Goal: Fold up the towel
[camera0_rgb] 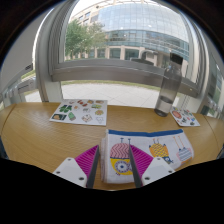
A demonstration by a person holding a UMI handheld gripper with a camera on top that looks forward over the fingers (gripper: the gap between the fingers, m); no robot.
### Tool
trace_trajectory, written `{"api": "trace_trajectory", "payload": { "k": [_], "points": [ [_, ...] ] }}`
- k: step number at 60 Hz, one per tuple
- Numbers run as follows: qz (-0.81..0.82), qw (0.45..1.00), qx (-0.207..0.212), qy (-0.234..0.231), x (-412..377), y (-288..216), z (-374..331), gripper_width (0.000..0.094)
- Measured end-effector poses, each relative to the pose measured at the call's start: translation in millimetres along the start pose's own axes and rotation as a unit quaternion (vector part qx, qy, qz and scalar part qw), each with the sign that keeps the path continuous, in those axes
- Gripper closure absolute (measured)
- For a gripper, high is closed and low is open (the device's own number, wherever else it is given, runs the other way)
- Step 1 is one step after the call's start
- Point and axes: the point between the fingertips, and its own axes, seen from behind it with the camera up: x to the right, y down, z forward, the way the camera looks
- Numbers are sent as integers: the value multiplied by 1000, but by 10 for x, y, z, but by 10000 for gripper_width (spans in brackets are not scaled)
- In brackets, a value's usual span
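A white towel [152,147] printed with colourful cartoon figures and blue patches lies flat on the wooden table [30,140], just ahead of me. My gripper [114,153] is low over its near left part. The fingers are open, and the pink pads [86,159] stand to either side of a towel panel with a pink-striped and yellow figure. That panel lies between the fingers and rests on the table. The towel's near edge is hidden under the gripper.
A second printed cloth or sheet [79,113] lies farther back on the left. A smaller printed piece [185,118] lies at the back right. A grey upright object [167,94] stands at the table's far edge by the large window.
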Motion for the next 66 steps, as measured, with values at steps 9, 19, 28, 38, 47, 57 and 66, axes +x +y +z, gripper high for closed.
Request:
{"api": "trace_trajectory", "payload": {
  "k": [9,19,28,38,47,57,66],
  "points": [
    [-36,999,-18,-3,-127,30,39,724],
    [-28,999,-22,14,-34,14,44,903],
    [24,998,-32,-49,-136,-47,-19,904],
    [83,989,0,-119,87,-529,-388,904],
    [137,980,19,-141,761,-812,-555,905],
    [140,987,4,-80,1794,-538,-267,905],
    [95,995,-13,20,2674,-111,6,589]
  ]
}}
